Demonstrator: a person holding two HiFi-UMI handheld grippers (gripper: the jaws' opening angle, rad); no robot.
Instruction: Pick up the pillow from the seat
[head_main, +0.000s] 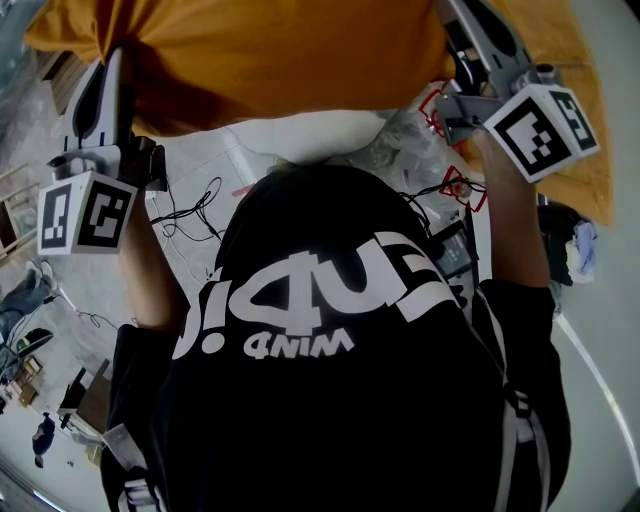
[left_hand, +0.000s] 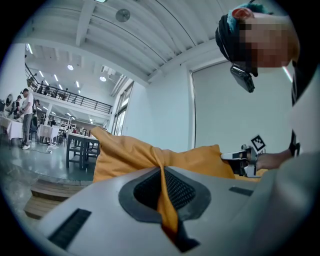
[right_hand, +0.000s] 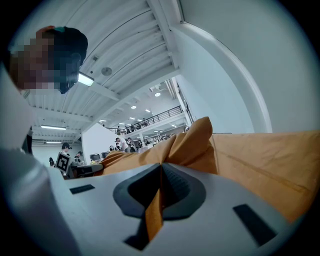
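The orange pillow (head_main: 290, 50) hangs lifted in front of me, stretched between both grippers. In the head view my left gripper (head_main: 112, 70) bites its left edge and my right gripper (head_main: 458, 25) its right edge. The left gripper view shows a fold of the pillow (left_hand: 130, 155) pinched between the closed jaws of the left gripper (left_hand: 162, 172), with the right gripper (left_hand: 245, 157) at the far end. In the right gripper view, the right gripper (right_hand: 160, 172) is shut on a strip of the pillow (right_hand: 260, 160), and the left gripper (right_hand: 75, 167) shows beyond. The seat is hidden.
Below the pillow lies a white surface (head_main: 200, 190) with black cables and small red parts (head_main: 460, 188). My own head and black shirt (head_main: 340, 380) fill the lower head view. Tables (left_hand: 82, 145) and standing people (left_hand: 26, 117) are in the hall behind.
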